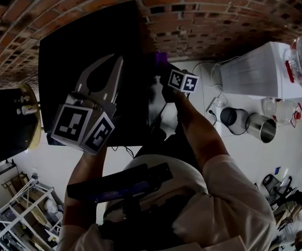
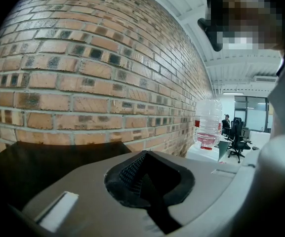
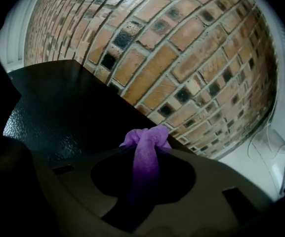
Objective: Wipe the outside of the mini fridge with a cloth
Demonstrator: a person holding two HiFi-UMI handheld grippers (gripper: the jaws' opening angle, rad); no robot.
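Two tongs, state: left tongs (image 1: 114, 64) pressed together with nothing between them; right tongs (image 3: 147, 152) pinching a bunched purple cloth (image 3: 146, 141), a knot of it standing proud of the tips
Task object: black mini fridge (image 1: 88, 56), upright at the back edge of the desk (image 1: 239, 156), its rear against the brick wall (image 1: 203, 14)
Key relation: from the right tongs the fridge lies ahead and to the left; its pebbled black face fills the left of the right gripper view, and one of its edges runs on a slant from upper left down to the cloth
Cloth to fridge: cloth sits at that edge, near the fridge's right-hand back corner as the head view gives it; whether it touches the panel or is just clear of it cannot be told
Cloth axis: the held strip runs along the line of the jaws, pointing at the wall rather than lying flat to the panel
Nearer hand: right, in my judgement, since it carries the cloth at the fridge's edge; the left hangs over the fridge's near side, empty
Step in hand: judged as bringing the cloth onto an outer panel; wiping contact not confirmed
Next move requires: cloth turned leftward onto the black face, then stroked along the edge's length
Risk: only a small wad is proud of the tips, so jaw plastic may scrape the panel
Bystanding items: white appliance (image 1: 255, 69) and steel cups (image 1: 260, 127) toward the desk's right side, well apart from the fridge
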